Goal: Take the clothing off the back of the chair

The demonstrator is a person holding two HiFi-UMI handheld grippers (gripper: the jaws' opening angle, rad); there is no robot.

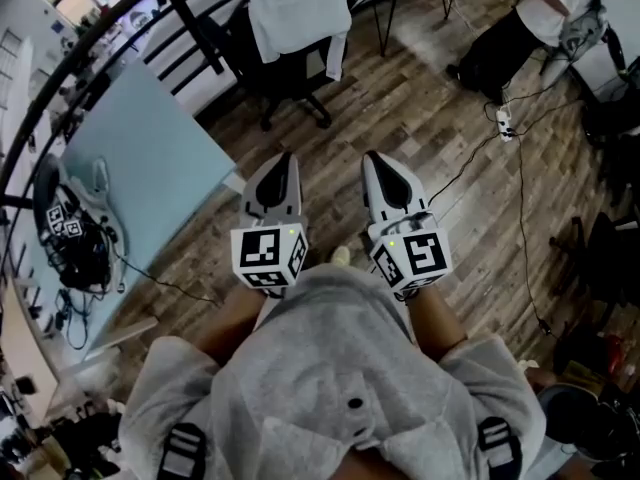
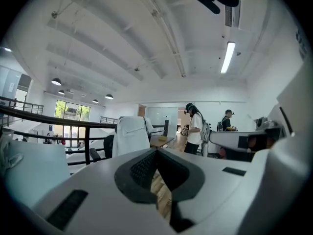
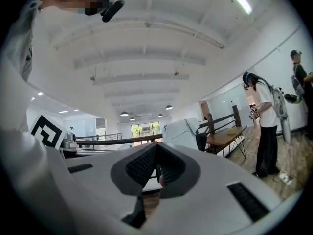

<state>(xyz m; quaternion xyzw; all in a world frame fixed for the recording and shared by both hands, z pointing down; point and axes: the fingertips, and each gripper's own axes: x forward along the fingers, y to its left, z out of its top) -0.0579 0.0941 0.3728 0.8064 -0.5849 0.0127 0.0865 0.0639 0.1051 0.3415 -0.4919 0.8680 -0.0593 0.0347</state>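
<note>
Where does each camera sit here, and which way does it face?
Head view: on the person's head, facing steeply down at the floor; shows hoodie, forearms, left gripper and right gripper.
Left gripper view: on that gripper, level along its shut jaws toward the white clothing on the chair.
Right gripper view: same, along its shut jaws.
Shared: all three show that clothing.

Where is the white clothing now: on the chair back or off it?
On it. The clothing hangs over the back of the chair; the left claw and right claw are shut and short of it.
</note>
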